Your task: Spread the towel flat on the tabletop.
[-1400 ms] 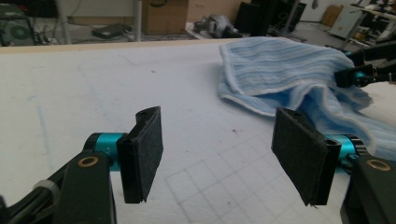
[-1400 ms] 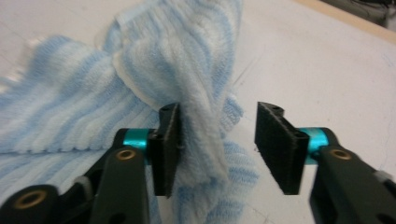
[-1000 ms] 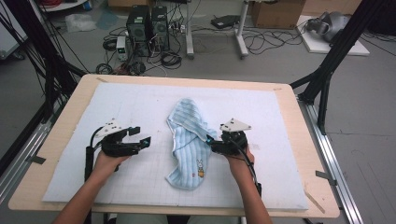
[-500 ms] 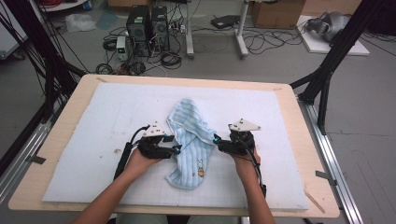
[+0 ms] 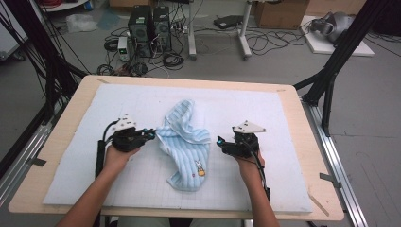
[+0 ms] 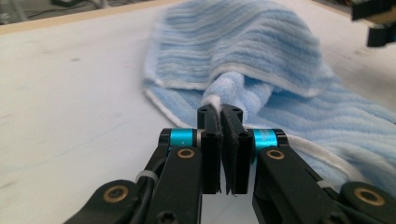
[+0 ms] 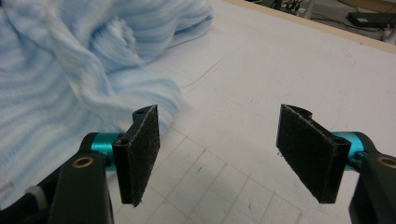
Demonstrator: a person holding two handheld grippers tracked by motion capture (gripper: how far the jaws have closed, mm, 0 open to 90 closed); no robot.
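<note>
Towel (image 5: pixel 185 142), blue striped, lies crumpled mid-mat (image 5: pixel 283 113). Left gripper (image 6: pixel 219 116) has just been closing; its jaws now pinch the towel's white-hemmed edge. Right gripper (image 7: pixel 219 154) gapes wide, holding nothing, just beside the towel's other side. Judgement: grip that edge deep before spreading. Computer towers (image 5: pixel 149 23) beyond the towel, no obstruction.

High cam overhead, gripper cams close — all share towel (image 5: pixel 185 142).
</note>
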